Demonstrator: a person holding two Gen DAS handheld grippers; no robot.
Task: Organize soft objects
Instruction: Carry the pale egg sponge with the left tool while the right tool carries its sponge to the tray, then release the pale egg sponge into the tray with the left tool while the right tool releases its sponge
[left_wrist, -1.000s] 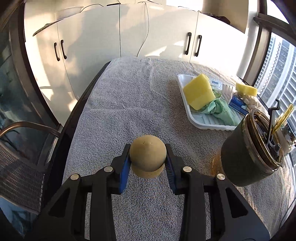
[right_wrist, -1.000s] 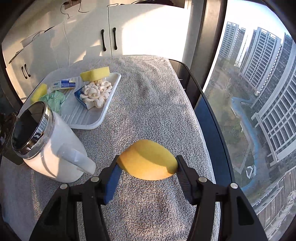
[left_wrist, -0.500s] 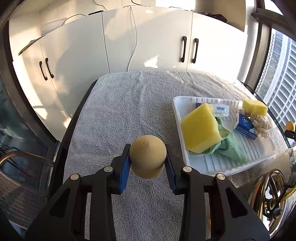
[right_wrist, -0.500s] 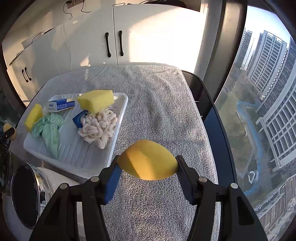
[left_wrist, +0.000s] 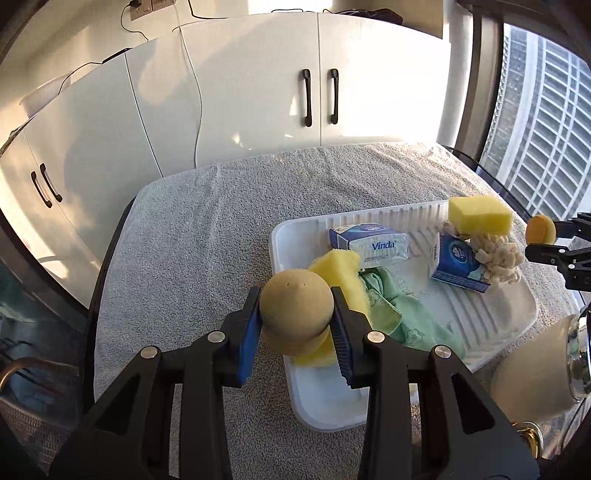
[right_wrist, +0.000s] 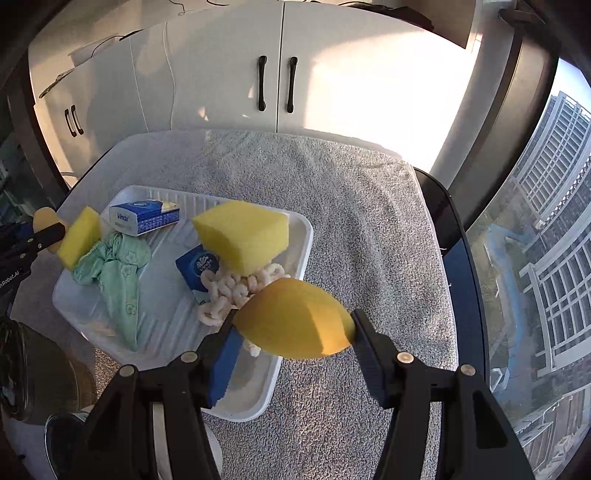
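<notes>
Over the white tray (left_wrist: 491, 332) on the towel-covered tabletop (left_wrist: 207, 229), both hand-held grippers are loaded. Left hand-held gripper (left_wrist: 295, 325) is clenched on a tan sponge puff (left_wrist: 295, 314), pads on its two sides, held above the tray's near-left corner. Right hand-held gripper (right_wrist: 293, 332) is clenched on a yellow-orange sponge puff (right_wrist: 295, 323) across its long axis, held over the tray's right edge. Judgement on handling: both puffs look like light, very compliant foam that squashes rather than slips, not fragile. The grip across the widest part looks right. Expect spring-back and maybe a small roll when let go, so release low over a bare patch of tray. Count in the tray: two yellow block sponges, one (right_wrist: 243, 236) sitting on a pale chenille piece (right_wrist: 229, 291), the other (right_wrist: 79, 236) against the green cloth (right_wrist: 118, 273). Two blue Vinda tissue packs, one flat (right_wrist: 146, 216) at the back, one (right_wrist: 197, 271) tilted against the chenille. One cloth, one chenille piece. Two puffs in the grippers, so eight soft items total. One white jug (left_wrist: 532, 380) stands beside the tray, not part of the sort.
</notes>
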